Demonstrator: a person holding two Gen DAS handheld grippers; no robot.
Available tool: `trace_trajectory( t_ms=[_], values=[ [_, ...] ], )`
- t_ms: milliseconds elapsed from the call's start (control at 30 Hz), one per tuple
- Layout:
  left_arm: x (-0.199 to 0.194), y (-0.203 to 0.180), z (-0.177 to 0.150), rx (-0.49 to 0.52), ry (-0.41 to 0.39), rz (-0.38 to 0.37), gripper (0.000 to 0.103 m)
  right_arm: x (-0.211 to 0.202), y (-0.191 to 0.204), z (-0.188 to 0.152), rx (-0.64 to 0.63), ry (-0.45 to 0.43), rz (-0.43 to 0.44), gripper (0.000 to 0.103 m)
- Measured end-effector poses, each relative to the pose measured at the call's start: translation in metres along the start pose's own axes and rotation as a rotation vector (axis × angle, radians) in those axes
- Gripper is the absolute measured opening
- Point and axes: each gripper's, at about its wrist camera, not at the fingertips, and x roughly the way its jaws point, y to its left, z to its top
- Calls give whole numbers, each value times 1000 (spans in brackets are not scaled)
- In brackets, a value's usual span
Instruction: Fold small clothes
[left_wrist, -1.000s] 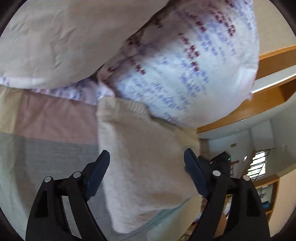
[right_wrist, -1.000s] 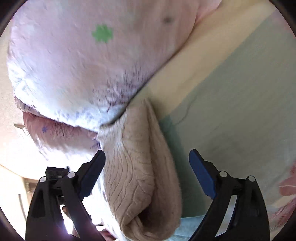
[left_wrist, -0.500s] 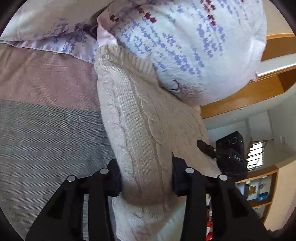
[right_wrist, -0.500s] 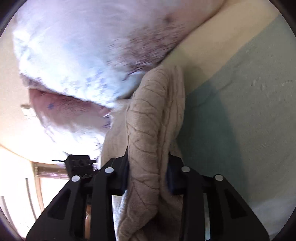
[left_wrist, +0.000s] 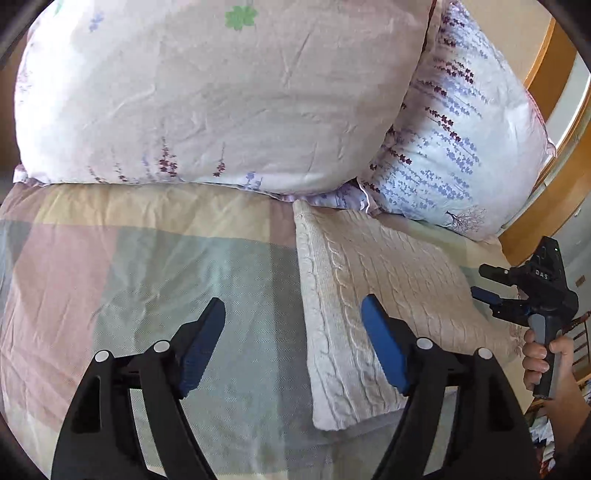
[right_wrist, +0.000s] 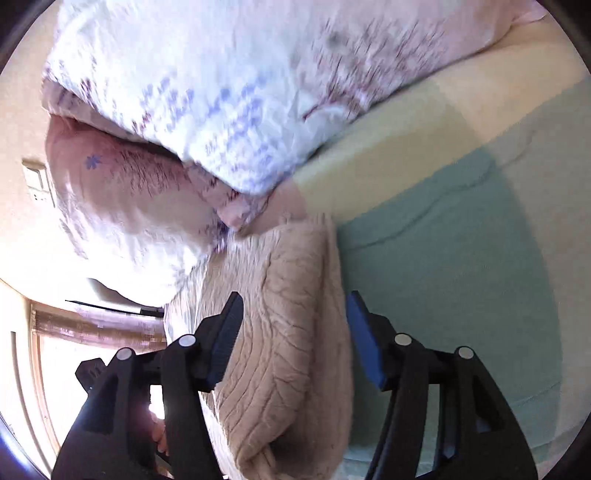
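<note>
Cream cable-knit wool: the folded sweater (left_wrist: 376, 306) lies as a compact rectangle on the bed (left_wrist: 147, 280), right of centre in the left wrist view, its far edge touching the lavender-print pillow (left_wrist: 454, 147) and the pale floral pillow (left_wrist: 221, 92) beside it. In the right wrist view the same sweater (right_wrist: 291, 332) fills the lower centre, its rolled edge facing the camera.

The left tongs (left_wrist: 293, 339) are released, jaws spread wide over the plaid bedcover, the right-hand jaw reaching above the sweater's left edge and grasping nothing. The right tongs (right_wrist: 293, 332) are also released, jaws apart on either side of the thick fold; whether either pad brushes the knit cannot be told, and this view is motion-blurred. The right tongs appear again at the right edge of the left wrist view, held in the person's hand (left_wrist: 546, 354) beside the sweater's far side.

Judged state: the fold looks complete and the garment set down.

Risks: bulky knit tends to spring open once unheld, so the top layer may creep or unroll; a pad catching a cable stitch during withdrawal could drag the stack askew; the pillows crowding the far edge could push it out of square.
</note>
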Motion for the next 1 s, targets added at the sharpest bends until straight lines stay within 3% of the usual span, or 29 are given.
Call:
trace_trajectory(
  t_ms=[33, 67, 133, 200, 300, 400, 433, 467, 500, 567, 600, 700, 733, 800, 833, 867, 900, 1000],
  values=[
    [-2, -7, -4, 1, 0, 6, 80, 17, 9, 0, 0, 43, 12, 51],
    [-7, -5, -11, 4, 3, 22, 87, 27, 13, -2, -19, 71, 12, 13],
    [-6, -23, -20, 10, -8, 59, 97, 36, 26, 5, -77, 37, -131, 9],
    [-4, -38, -29, 33, -25, 96, 101, 33, 20, 22, 15, -19, -172, 8],
    [-4, -46, -43, 69, -6, 131, 102, 27, 21, 30, 50, 4, -218, 10],
    [-2, -48, -61, 92, 29, 158, 102, -7, 50, 13, -56, -87, -198, 31],
    [-2, -47, -67, 93, 42, 160, 102, -26, 59, -1, -85, -109, -118, 56],
    [-1, -45, -72, 89, 57, 154, 102, -36, 65, -13, -103, -118, -50, 66],
    [0, -43, -77, 82, 72, 148, 102, -45, 69, -29, -126, -100, 17, 66],
    [4, -43, -85, 76, 98, 141, 102, -37, 73, -50, -134, -15, 72, 66],
    [7, -45, -88, 79, 108, 137, 102, -28, 69, -58, -127, 27, 61, 66],
    [15, -54, -92, 96, 124, 153, 102, 9, 44, -65, -79, 75, -134, 57],
    [17, -57, -93, 103, 123, 167, 102, 10, 37, -66, -32, 51, -128, 52],
    [22, -61, -95, 109, 129, 174, 102, -11, 41, -70, -1, 17, -94, 54],
    [24, -62, -95, 103, 138, 166, 102, -26, 52, -78, -54, -14, -117, 69],
    [27, -63, -95, 93, 153, 156, 102, -42, 57, -78, -109, -49, -155, 89],
    [31, -63, -96, 85, 169, 154, 102, -52, 69, -94, -174, -97, -217, 97],
    [43, -66, -99, 77, 224, 166, 102, -63, 59, -125, -216, -106, -316, 101]
  ],
)
